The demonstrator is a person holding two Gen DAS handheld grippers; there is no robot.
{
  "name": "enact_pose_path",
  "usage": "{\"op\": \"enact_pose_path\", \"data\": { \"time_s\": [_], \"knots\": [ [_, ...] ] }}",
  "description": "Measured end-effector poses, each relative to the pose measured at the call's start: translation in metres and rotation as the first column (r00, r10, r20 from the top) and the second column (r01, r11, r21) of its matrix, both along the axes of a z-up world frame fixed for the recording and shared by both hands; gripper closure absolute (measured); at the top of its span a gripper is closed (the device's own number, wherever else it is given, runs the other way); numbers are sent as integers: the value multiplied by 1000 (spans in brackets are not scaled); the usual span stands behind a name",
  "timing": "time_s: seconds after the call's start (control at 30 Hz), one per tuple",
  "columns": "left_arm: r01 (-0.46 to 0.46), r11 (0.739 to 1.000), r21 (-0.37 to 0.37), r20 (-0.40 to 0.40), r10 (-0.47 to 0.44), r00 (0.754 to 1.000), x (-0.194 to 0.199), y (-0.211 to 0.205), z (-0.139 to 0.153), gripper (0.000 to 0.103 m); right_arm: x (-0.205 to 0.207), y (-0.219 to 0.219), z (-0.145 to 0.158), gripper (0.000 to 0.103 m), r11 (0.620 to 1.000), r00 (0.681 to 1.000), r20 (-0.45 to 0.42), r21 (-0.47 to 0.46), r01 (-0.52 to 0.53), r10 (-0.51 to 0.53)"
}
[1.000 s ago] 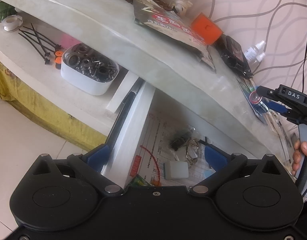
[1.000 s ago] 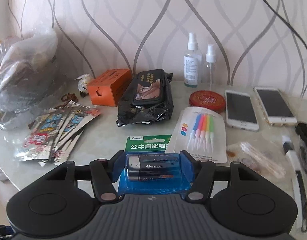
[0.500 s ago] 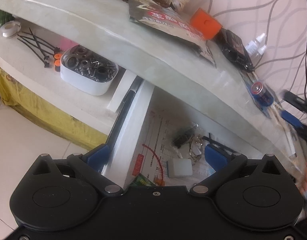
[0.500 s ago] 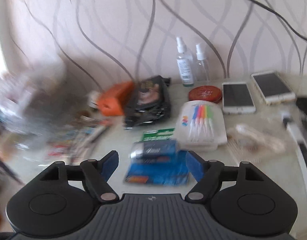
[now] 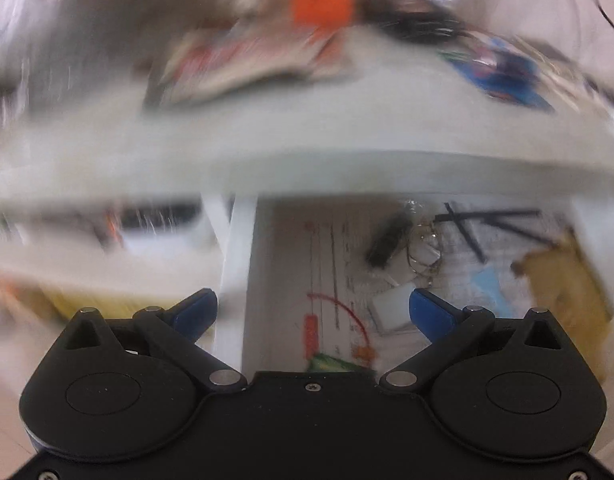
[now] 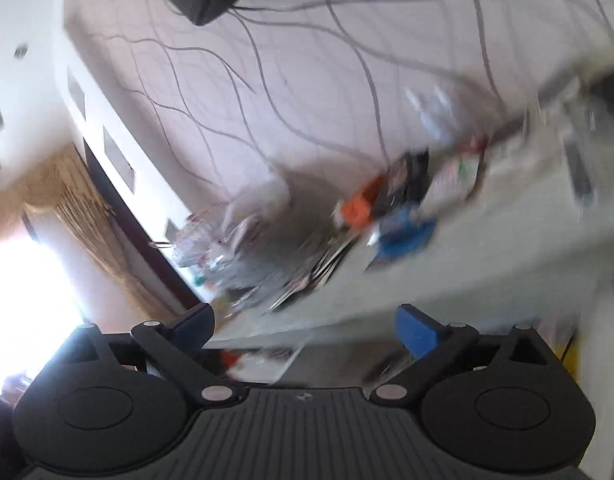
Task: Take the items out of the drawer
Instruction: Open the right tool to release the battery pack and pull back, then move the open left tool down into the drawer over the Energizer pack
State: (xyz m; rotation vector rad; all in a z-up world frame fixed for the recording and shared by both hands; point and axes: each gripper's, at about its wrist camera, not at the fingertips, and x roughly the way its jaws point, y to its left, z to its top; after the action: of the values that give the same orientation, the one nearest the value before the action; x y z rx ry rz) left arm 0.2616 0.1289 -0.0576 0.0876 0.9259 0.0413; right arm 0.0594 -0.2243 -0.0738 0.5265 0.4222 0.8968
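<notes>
Left wrist view, heavily smeared by motion: my left gripper [image 5: 312,307] points down toward an open drawer [image 5: 243,264] under a pale tabletop [image 5: 307,136]. Its two blue-tipped jaws are spread wide apart with nothing gripped between them. The drawer's white side wall runs up between the jaws. Inside the drawer, printed paper [image 5: 327,248] with red marks lines the bottom. On it lie a small white block [image 5: 391,310] just beside my right-hand blue pad, a dark oblong object [image 5: 387,240] above it, a set of metal rings [image 5: 423,248] next to that, several black strips [image 5: 483,220] crossing toward the back, and a yellowish-brown bag [image 5: 563,280] at the right side. On the tabletop above, I can make out an orange box [image 5: 323,2], a dark packet [image 5: 403,8] beside it, flat printed sachets [image 5: 243,64] and a blue battery pack [image 5: 507,76] near the right edge.

Right wrist view, also blurred and tilted: my right gripper [image 6: 303,326] is low by the table's front edge, its jaws opening, wide apart and empty. The tabletop [image 6: 467,272] slants up to the right. The blue battery pack [image 6: 407,234] lies on it, well clear of my jaws, with the orange box [image 6: 359,204] just behind it. Wavy-lined wallpaper [image 6: 267,80] fills the background, with a bright window [image 6: 23,300] at the left
</notes>
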Motion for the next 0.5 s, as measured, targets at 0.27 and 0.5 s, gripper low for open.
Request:
{"op": "enact_pose_path", "data": {
  "time_s": [0.27, 0.5],
  "knots": [
    [419, 876, 239, -130, -398, 908, -24, -97, -19, 0, 30, 1, -23, 3, 995, 990, -129, 75, 65, -55],
    [479, 876, 62, -281, -445, 850, -20, -96, -34, 6, 39, 6, -27, 3, 997, 988, -155, 73, 40, -28]
  ]
}}
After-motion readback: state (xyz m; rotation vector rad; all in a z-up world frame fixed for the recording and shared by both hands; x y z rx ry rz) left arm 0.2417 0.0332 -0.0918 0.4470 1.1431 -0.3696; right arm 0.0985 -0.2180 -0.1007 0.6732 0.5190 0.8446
